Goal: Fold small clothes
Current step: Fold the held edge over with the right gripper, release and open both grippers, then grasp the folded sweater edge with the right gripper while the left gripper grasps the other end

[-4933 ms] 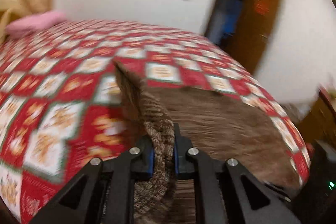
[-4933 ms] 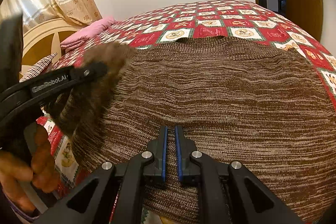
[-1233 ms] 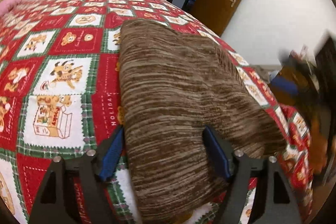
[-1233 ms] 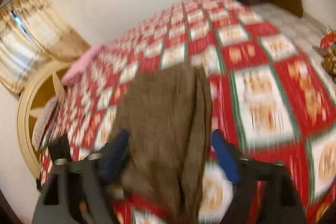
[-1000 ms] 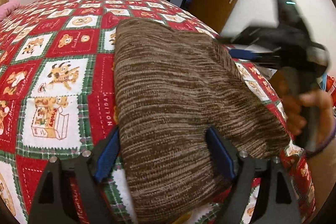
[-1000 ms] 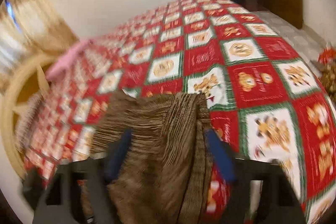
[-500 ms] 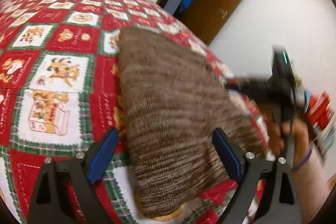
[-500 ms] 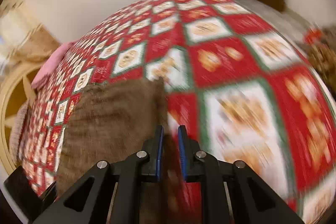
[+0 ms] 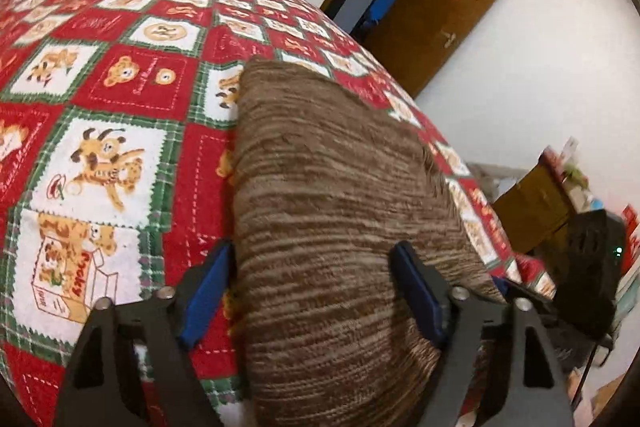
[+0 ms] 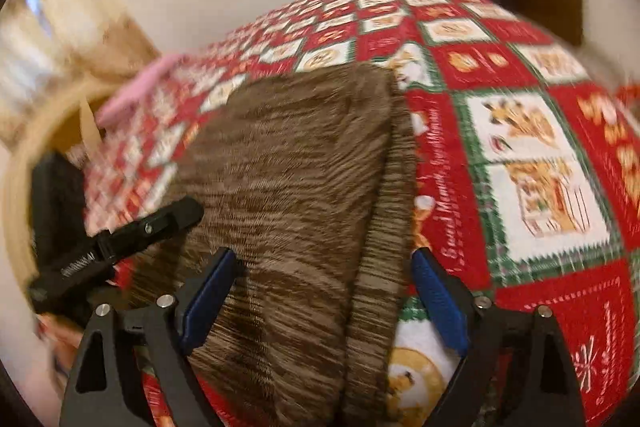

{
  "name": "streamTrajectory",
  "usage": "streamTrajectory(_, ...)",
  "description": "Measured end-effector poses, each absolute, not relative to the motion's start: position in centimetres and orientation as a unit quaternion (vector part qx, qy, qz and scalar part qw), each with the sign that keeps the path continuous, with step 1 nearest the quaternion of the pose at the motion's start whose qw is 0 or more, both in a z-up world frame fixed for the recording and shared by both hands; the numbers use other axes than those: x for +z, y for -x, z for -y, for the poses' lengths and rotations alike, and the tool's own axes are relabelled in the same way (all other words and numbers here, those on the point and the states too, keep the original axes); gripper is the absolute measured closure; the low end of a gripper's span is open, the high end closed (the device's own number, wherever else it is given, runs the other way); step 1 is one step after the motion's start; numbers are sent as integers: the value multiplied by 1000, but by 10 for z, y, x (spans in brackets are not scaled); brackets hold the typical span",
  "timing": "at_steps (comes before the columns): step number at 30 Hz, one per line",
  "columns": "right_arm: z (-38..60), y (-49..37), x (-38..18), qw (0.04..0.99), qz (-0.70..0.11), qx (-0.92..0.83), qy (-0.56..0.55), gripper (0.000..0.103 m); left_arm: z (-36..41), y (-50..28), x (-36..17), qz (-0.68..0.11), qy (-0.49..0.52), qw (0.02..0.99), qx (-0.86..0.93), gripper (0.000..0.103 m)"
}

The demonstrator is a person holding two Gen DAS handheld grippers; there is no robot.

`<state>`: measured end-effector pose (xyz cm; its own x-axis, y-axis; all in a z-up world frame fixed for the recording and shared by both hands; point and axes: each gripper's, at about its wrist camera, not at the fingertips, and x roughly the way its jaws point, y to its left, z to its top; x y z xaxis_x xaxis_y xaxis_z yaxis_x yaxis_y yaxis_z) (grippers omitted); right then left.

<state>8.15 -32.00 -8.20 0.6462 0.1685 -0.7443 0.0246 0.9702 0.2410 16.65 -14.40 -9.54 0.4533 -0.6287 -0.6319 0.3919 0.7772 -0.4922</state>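
In the left wrist view, the left gripper [image 9: 314, 291] fills the bottom of the frame with its two blue-padded fingers [image 9: 206, 289] spread wide, holding nothing. Between them lies the folded brown knit garment [image 9: 332, 195], which runs from the bottom centre up to the middle of the frame on the red patchwork bedcover [image 9: 108, 115]; its near end is cut off by the lower edge. At the lower right, part of the right gripper [image 9: 588, 267] shows as a dark body with a small green light, but its tips are hidden behind the left tool. A brown door [image 9: 440, 27] stands at the upper right. In the right wrist view, which is blurred, the right gripper [image 10: 320, 303] is also spread wide and grips nothing. The garment [image 10: 288, 187] lies in the centre, with a narrower folded strip along its right side. One black finger of the left gripper [image 10: 120, 243] reaches in from the left and meets the garment's left edge. A pink pillow [image 10: 136, 91] in the upper left is hard to make out.
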Motion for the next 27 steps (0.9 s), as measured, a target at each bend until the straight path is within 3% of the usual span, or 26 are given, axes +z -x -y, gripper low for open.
streamTrajectory(4, 302, -81, -84, 904, -415, 50, -89, 59, 150, -168, -96, -430, 115, 847, -290, 34)
streamTrajectory(7, 304, -81, -86, 905, -411, 43, -98, 60, 156, -167, -94, -433, 86, 854, -274, 40)
streamTrajectory(11, 310, -79, -83, 900, -412, 40, -134, 72, 158, -157, -89, -433, 47, 860, -265, 52)
streamTrajectory(16, 295, -67, -75, 900, -417, 37, -124, 75, 150, -149, -85, -449, 53, 854, -256, 61)
streamTrajectory(27, 277, -7, -67, 878, -428, 85, -194, 76, 137, -90, -71, -476, -1, 845, -243, 63)
